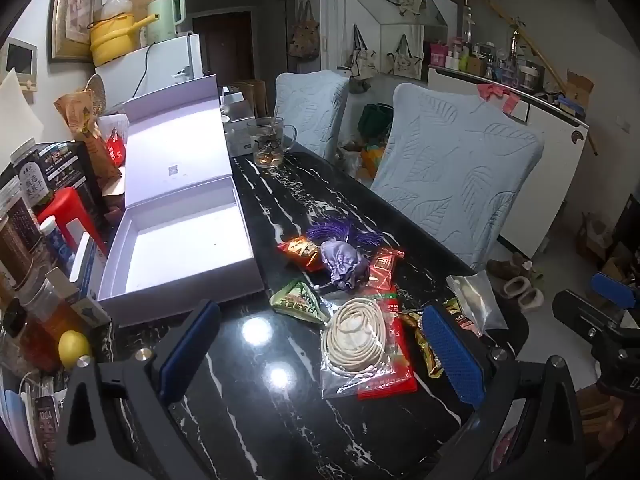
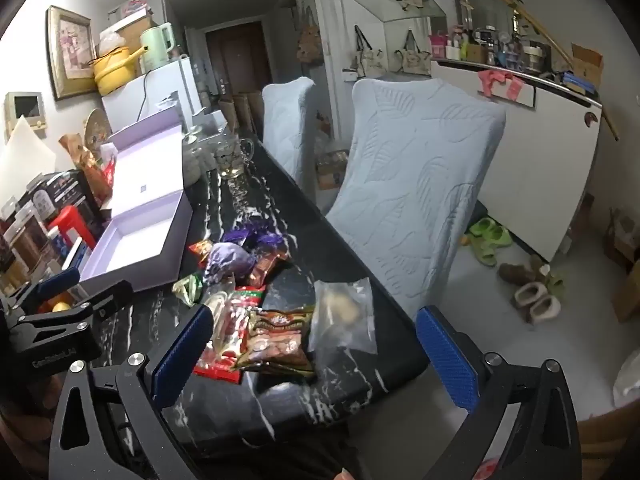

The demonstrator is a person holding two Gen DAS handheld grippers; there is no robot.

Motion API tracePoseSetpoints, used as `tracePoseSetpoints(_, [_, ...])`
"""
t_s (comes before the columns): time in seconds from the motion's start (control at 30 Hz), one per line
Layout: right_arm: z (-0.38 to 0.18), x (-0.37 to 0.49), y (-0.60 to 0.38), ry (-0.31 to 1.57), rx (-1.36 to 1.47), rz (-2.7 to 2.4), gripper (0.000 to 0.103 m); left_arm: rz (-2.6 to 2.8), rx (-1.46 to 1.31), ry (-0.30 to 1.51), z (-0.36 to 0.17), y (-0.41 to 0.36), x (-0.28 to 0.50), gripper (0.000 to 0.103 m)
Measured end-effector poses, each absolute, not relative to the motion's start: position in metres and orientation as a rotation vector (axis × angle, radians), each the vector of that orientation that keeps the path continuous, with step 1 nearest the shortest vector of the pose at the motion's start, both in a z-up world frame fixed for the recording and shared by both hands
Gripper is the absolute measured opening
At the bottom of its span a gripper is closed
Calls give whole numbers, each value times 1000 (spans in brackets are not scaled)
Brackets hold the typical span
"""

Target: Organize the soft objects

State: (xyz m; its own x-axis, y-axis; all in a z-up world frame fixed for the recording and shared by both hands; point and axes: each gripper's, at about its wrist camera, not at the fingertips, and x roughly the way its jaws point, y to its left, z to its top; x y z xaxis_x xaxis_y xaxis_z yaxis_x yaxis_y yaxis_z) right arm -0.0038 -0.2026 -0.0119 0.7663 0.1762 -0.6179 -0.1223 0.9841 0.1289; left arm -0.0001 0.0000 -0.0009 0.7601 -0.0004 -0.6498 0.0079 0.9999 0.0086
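Observation:
A pile of soft things lies on the black marble table (image 1: 248, 420): a purple drawstring pouch (image 1: 345, 265) with a purple tassel (image 1: 332, 233), red snack packets (image 1: 383, 265), a green triangular packet (image 1: 298, 301), a clear bag holding a coiled cream cord (image 1: 354, 343), a gold and brown packet (image 2: 276, 338) and a clear bag (image 2: 345, 316). An open, empty white box (image 1: 188, 248) stands left of the pile, lid raised. My left gripper (image 1: 320, 354) hovers open just before the cord bag. My right gripper (image 2: 316, 350) is open above the table's near right corner, over the brown packet.
Jars, cartons, a red bottle (image 1: 70, 212) and a lemon (image 1: 73, 347) crowd the table's left edge. A glass mug (image 1: 270, 140) stands at the far end. Two pale blue covered chairs (image 1: 452, 176) line the right side. Slippers (image 2: 536, 304) lie on the floor.

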Motion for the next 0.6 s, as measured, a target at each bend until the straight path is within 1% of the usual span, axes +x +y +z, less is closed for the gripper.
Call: tracePoseSetpoints(0.6, [-13, 6, -201, 687, 57, 151, 103, -49, 0, 727, -3, -2, 7, 103])
